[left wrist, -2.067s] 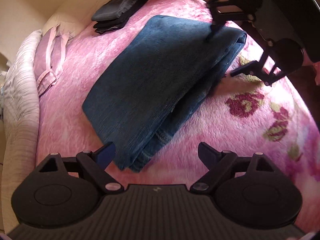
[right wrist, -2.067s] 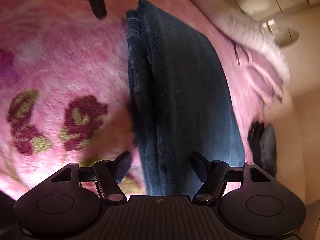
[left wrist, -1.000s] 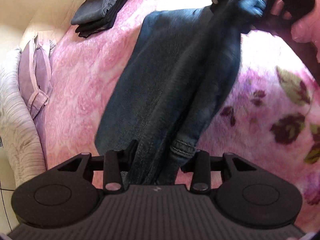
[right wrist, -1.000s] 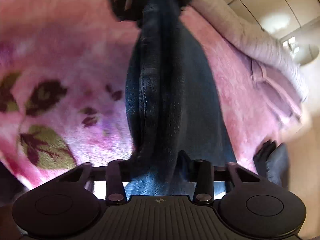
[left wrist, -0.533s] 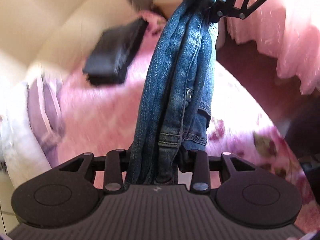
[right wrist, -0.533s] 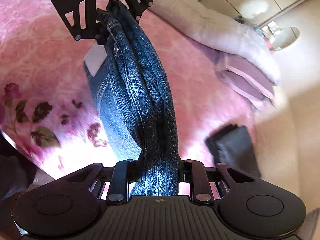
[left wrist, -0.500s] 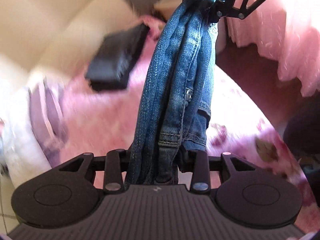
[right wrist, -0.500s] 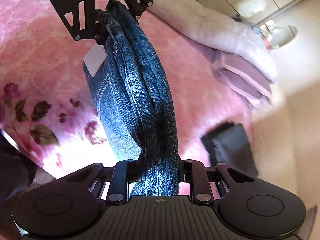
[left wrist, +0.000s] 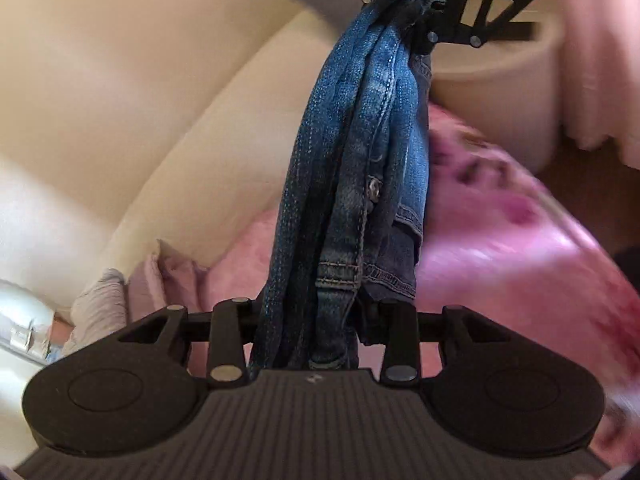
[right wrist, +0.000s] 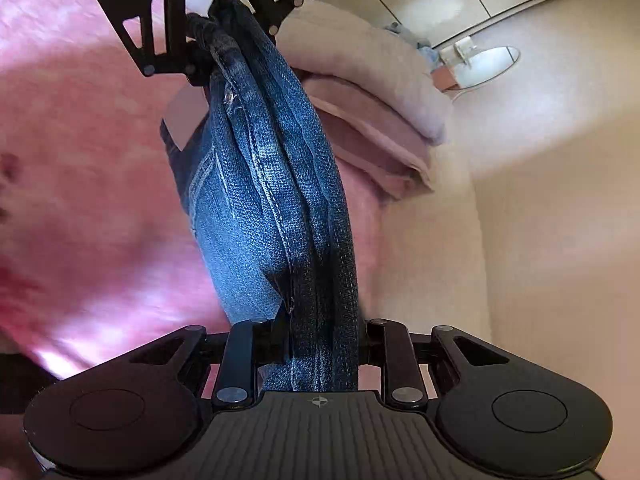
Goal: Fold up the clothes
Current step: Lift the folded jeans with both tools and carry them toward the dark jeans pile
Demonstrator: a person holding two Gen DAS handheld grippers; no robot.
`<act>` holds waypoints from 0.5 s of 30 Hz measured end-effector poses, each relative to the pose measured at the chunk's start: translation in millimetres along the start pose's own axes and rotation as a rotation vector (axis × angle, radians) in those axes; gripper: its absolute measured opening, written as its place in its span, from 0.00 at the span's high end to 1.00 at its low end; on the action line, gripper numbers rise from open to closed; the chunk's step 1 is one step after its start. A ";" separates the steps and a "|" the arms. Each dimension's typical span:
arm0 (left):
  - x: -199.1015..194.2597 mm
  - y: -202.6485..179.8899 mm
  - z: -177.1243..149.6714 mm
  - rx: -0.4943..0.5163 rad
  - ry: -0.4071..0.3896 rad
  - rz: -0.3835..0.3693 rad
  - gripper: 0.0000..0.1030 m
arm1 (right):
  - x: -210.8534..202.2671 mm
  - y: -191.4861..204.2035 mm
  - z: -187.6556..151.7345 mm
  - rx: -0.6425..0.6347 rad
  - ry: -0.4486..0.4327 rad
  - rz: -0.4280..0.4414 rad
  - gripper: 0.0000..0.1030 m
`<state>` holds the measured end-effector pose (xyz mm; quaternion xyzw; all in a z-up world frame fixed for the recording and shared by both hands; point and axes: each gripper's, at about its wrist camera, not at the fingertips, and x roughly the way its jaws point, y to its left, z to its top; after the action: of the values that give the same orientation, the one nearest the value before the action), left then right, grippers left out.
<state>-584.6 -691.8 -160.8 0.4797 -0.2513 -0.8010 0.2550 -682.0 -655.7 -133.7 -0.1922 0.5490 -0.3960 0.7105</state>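
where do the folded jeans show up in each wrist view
Left wrist: the jeans run up the middle, from the left tool at the bottom to the right tool at the top.
Right wrist: the jeans run from the right tool at the bottom up-left to the left tool.
Shared landmark: the pink blanket beneath.

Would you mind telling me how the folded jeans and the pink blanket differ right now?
The jeans are dark blue denim with pale stitched seams; the blanket is fluffy pink pile. The jeans hang bunched in the air, strung between the left gripper and the right gripper, both clamped on them, while the blanket lies spread flat over the bed below. The jeans look sharp; the blanket is blurred. Both are soft fabric.
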 end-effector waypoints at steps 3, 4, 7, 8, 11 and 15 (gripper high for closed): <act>64.2 24.5 31.1 -0.022 0.030 0.049 0.67 | 57.5 -47.2 -30.4 -0.035 -0.033 -0.052 0.77; 85.6 32.7 41.5 -0.029 0.040 0.066 0.67 | 76.6 -62.9 -40.5 -0.046 -0.044 -0.069 0.77; 156.2 27.5 52.7 -0.045 0.100 0.065 0.66 | 134.7 -63.7 -75.7 -0.074 -0.062 -0.096 0.76; 182.8 13.8 48.4 -0.042 0.131 0.045 0.64 | 156.8 -50.6 -88.1 -0.089 -0.055 -0.077 0.75; 253.7 -40.1 26.6 -0.013 0.227 -0.093 0.43 | 209.6 -12.4 -119.2 -0.118 -0.022 -0.020 0.71; 261.6 -75.9 12.0 0.006 0.199 -0.032 0.35 | 235.9 25.1 -141.1 -0.102 0.044 0.030 0.59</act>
<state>-715.2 -803.4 -372.5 0.5616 -0.2195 -0.7527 0.2643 -785.0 -800.0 -345.2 -0.2111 0.5868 -0.3610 0.6934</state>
